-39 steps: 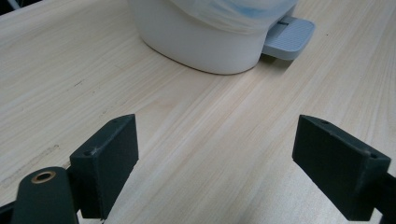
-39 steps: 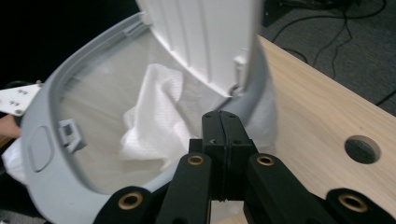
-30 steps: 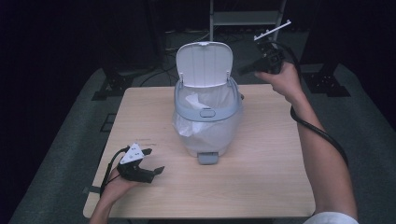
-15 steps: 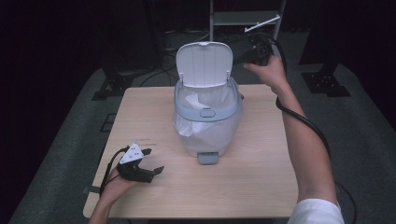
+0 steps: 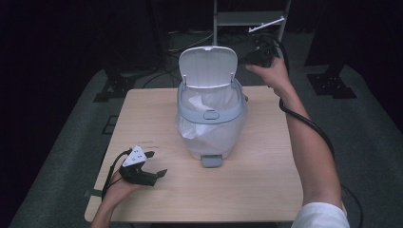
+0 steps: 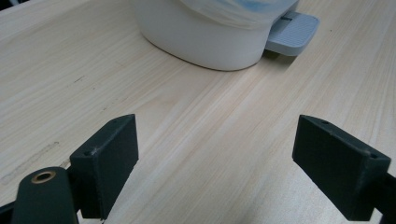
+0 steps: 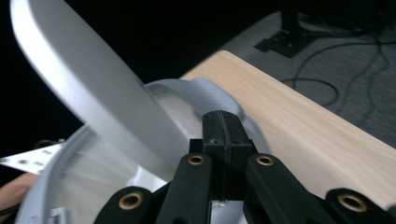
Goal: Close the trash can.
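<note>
Here, right hand-held gripper [image 7: 223, 140] clenched empty beside raised bin lid [image 7: 88, 88] (left hand-held gripper [image 6: 217, 158] wide apart).

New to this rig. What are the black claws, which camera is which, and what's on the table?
No robot: a person holds a two-jaw gripper in each hand. The high view looks down from above the person's side; each gripper view rides on its own gripper, looking along its jaws. On the table stands a pedal bin with a bag liner, its lid up. The left gripper rests near the front left, jaws open, holding nothing. The right gripper is shut, empty, just behind the lid.
</note>
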`<state>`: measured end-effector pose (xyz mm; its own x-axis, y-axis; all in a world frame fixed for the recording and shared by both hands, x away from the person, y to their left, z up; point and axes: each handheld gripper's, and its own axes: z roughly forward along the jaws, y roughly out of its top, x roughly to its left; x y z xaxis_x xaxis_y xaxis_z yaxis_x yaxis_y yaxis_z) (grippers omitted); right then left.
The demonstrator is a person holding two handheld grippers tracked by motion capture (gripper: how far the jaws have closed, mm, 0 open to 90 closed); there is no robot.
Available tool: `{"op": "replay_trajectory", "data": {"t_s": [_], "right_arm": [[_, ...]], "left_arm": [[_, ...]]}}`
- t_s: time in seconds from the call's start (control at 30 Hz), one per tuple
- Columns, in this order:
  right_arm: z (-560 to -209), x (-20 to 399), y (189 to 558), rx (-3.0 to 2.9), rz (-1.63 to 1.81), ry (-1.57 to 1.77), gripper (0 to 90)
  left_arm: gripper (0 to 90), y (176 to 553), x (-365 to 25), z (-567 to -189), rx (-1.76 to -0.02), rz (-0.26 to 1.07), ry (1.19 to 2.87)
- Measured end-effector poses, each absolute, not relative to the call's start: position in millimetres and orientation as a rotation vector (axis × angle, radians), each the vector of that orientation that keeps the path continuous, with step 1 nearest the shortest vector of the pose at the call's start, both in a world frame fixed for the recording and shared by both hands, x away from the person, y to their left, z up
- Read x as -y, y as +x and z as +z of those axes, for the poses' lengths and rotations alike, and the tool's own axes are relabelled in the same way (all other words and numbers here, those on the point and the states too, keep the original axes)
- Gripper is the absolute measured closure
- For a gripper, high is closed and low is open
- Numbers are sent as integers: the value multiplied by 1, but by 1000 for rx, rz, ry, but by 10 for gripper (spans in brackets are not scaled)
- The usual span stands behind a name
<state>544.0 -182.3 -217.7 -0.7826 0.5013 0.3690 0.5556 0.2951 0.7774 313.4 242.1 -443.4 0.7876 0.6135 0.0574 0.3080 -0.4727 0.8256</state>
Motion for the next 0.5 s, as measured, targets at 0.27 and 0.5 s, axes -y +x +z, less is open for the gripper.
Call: {"op": "replay_trajectory", "data": {"t_s": [0.27, 0.5], "right_arm": [[-216, 175, 530, 2491, -1510, -920, 898], [-215, 166, 517, 2516, -1491, -851, 897]], "left_arm": [[134, 313, -243, -442, -684, 448, 2092], [133, 313, -241, -444, -677, 444, 2108]]}}
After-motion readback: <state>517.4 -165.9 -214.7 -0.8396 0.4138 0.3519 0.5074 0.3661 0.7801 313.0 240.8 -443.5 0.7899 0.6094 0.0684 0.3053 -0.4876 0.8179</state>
